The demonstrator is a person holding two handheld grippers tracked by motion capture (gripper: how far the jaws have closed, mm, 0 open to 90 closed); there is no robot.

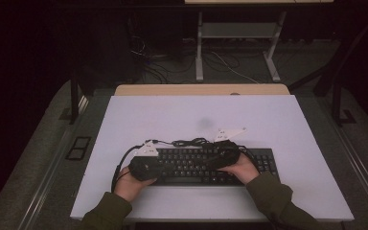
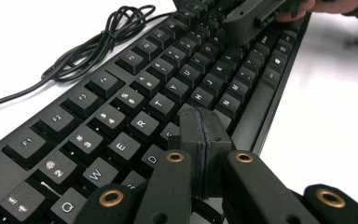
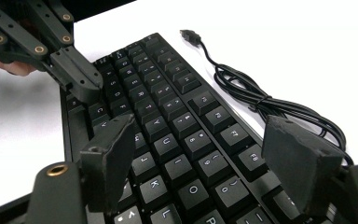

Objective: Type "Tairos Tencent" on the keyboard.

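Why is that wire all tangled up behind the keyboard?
The wire lies bunched in loose loops on the table behind the keyboard, its plug lying free, connected to nothing. Nothing looks broken or spilled.
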